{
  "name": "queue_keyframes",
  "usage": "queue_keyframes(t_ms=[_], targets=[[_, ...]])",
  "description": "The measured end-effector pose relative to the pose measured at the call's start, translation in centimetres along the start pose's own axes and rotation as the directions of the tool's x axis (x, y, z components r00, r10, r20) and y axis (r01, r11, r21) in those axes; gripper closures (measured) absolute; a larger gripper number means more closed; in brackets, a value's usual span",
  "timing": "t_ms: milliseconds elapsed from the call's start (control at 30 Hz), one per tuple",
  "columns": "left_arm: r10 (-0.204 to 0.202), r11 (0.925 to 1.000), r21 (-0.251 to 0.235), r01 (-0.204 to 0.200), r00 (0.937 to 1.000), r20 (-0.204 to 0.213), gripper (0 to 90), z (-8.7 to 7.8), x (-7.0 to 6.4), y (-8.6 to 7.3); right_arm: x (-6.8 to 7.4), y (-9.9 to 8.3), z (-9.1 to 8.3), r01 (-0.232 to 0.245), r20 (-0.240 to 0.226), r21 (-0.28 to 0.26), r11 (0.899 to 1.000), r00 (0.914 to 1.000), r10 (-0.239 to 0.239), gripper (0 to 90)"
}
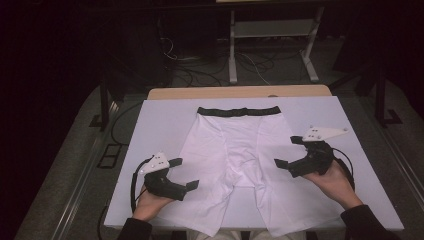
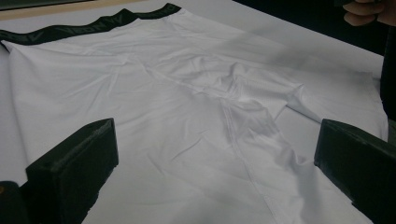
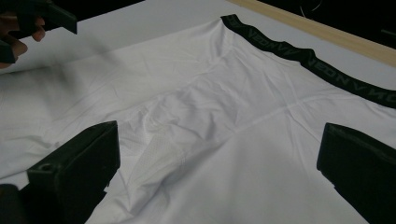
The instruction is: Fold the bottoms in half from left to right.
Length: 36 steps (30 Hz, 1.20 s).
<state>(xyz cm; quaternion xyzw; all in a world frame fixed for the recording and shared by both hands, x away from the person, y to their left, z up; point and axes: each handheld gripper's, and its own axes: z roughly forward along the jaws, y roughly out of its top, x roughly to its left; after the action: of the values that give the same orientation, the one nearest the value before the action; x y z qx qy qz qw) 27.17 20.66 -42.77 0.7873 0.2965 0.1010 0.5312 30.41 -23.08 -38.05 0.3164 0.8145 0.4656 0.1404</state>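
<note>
I have a pair of white shorts (image 1: 235,150) laid flat on the white board (image 1: 160,120) that covers the table, the black waistband (image 1: 238,111) at the far side and the two legs running toward me, their hems reaching the near edge. In the high view my left gripper (image 1: 184,173) sits over the outer edge of the left leg, held from below by my left hand (image 1: 150,202), and its jaws stand wide apart with nothing between them. My right gripper (image 1: 289,152) is at the outer edge of the right leg, in my right hand (image 1: 335,182), and its jaws are spread wide too, gripping nothing. In the left gripper view the two black jaws frame the rumpled crotch seam of the shorts (image 2: 210,116), with cloth showing across the whole gap. In the right gripper view the jaws also stand wide over the fabric (image 3: 224,121), and the waistband (image 3: 317,65) runs diagonally beyond them, next to the wooden table edge (image 3: 327,32). I cannot tell whether either gripper's jaws touch the cloth.
</note>
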Motion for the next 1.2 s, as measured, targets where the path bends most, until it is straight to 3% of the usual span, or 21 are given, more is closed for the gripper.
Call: queue_keyframes(t_ms=[333, 1200], targets=[[0.001, 1.0000, 0.001, -0.001, 1.0000, 0.003, 0.0, 0.0, 0.0, 0.0, 0.5, 2.0, 1.7, 0.048, -0.018, 0.018, 0.999, 0.9987, -0.048, 0.0], [0.003, 1.0000, 0.003, -0.003, 1.0000, 0.009, 0.0, 0.1, 0.0, 0.0, -0.2, 6.2, 5.4, 0.059, -0.034, 0.034, 0.998, 0.9977, -0.058, 0.0]])
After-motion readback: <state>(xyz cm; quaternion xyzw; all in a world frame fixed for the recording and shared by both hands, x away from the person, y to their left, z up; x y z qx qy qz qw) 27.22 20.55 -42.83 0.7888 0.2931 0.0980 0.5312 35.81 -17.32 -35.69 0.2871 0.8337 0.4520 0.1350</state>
